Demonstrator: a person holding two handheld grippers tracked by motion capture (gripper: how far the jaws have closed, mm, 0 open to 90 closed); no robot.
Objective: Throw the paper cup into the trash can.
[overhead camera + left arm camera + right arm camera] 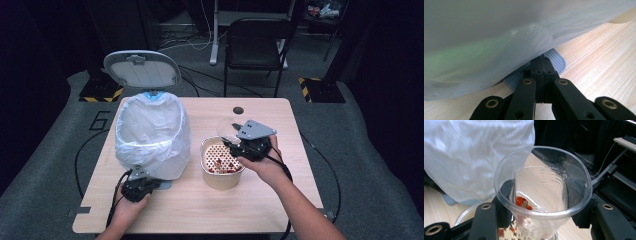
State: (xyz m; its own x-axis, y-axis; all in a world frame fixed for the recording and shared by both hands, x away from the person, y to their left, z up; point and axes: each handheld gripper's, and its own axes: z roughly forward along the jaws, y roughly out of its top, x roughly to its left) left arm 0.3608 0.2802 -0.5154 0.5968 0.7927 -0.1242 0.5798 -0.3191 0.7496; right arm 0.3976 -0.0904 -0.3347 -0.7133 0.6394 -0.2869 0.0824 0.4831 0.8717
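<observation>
- Now I hold my right gripper [234, 134] over the far edge of the tub [222, 172], which stands on the table [280, 190].
- Its two black jaws pinch a clear plastic cup [541, 192] from both sides, and the cup is squashed a little between them.
- That cup tips toward the tub, with its open mouth facing back along the jaws in the right gripper view.
- A few red bits [522, 202] sit low inside the cup.
- More red bits lie in the tub, on a white strainer [220, 159] full of small holes.
- To the left of the tub stands the bin [152, 137], just beside it, with a white bag [486, 42] pulled over its rim.
- Behind the bin's mouth the lid [142, 69] stands up, open, farther away than the tub.
- My left gripper [140, 186] is at the foot of the bin, on the near side, lower left of the tub.
- Its jaws are pressed together with nothing between them.
- Their tips push down on the blue-grey pedal [554, 62] that sticks out from under the bag.
- The bag hangs over the pedal and touches the top of my left jaws in the left gripper view.
- My left hand [131, 206] and my right hand [267, 165] both come in from the near side of the table.
</observation>
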